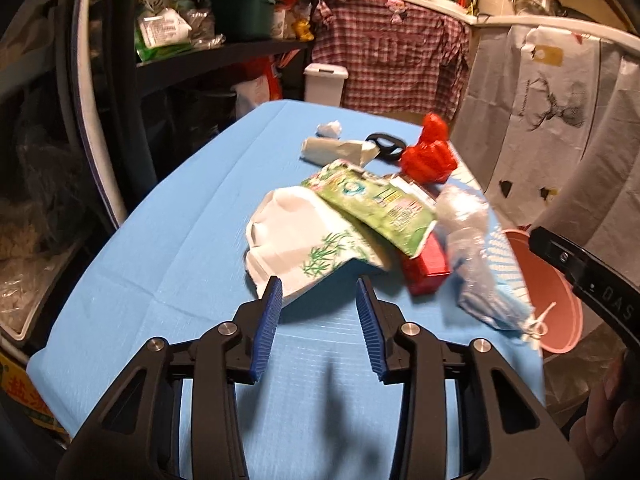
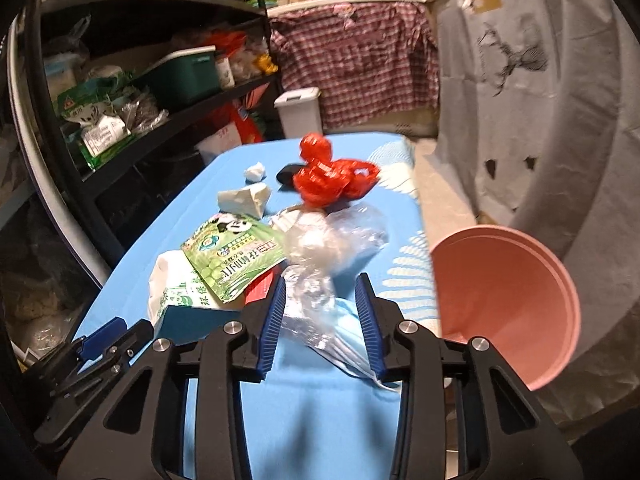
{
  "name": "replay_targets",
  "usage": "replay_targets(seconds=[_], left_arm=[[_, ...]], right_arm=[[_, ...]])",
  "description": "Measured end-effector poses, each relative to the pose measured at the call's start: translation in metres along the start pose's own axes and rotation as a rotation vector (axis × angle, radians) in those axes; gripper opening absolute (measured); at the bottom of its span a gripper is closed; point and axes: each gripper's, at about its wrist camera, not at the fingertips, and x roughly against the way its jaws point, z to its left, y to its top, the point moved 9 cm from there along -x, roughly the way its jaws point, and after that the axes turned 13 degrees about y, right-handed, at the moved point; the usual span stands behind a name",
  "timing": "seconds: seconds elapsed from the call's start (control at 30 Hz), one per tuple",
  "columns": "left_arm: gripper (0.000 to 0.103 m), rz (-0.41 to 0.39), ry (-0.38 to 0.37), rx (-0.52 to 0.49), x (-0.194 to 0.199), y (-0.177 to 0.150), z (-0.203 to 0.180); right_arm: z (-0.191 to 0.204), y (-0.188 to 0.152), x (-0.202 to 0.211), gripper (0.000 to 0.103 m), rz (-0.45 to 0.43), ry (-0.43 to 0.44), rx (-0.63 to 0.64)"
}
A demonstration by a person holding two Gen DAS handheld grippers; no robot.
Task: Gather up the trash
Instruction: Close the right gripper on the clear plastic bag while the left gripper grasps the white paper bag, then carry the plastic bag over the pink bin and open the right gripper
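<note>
Clear wrap on table beside pink bin, between R gripper jaws w/o contact, light and crinkly: pinch the bunched middle; L gripper half-open, empty.

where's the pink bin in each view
Left wrist: pink bin at the right edge, beyond the table's right side, partly hidden by the other gripper.
Right wrist: pink bin large at right, mouth facing the camera.
Shared landmark: red plastic bag at the table's far end.
</note>
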Motion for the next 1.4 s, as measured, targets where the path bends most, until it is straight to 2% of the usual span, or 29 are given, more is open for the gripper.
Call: replay_targets(seconds=[0.17,0.33,0.53,0.57,0.63,0.73,1.07,1.4], left_arm=[[0.038,0.005,0.044,-0.055,-0.019,-0.002,-0.003],[0.038,0.024,0.049,-0.076,-0.033,-0.005,-0.006],[0.038,0.025,0.047,-0.075,-0.039,-0.002,-0.010],[0.038,0.023,0.048,-0.076,-0.039,-0.002,-0.010],[0.034,0.020,0.050,-0.072,-0.039,0.000,-0.010],[0.028,0.014,0.057,-0.069,-0.034,0.001,-0.008],[0.007,-0.020,0.074,-0.044,-0.003,0.003,0.011],[0.006,-0.045,0.044,-0.007,0.023,0.006,0.022]], right_arm=[[0.007,-0.005,-0.033,0.038,0.055,0.009,0.027],[0.003,-0.012,-0.055,0.038,0.106,0.011,0.020],[-0.003,-0.018,-0.064,0.036,0.125,-0.001,0.018],[-0.004,-0.018,-0.065,0.032,0.126,0.000,0.020],[-0.004,-0.018,-0.065,0.012,0.127,0.007,0.023],[-0.003,-0.016,-0.062,0.003,0.118,0.018,0.029],[0.014,-0.005,-0.028,0.000,0.037,0.030,0.095],[0.032,0.004,0.012,0.000,-0.033,0.035,0.141]])
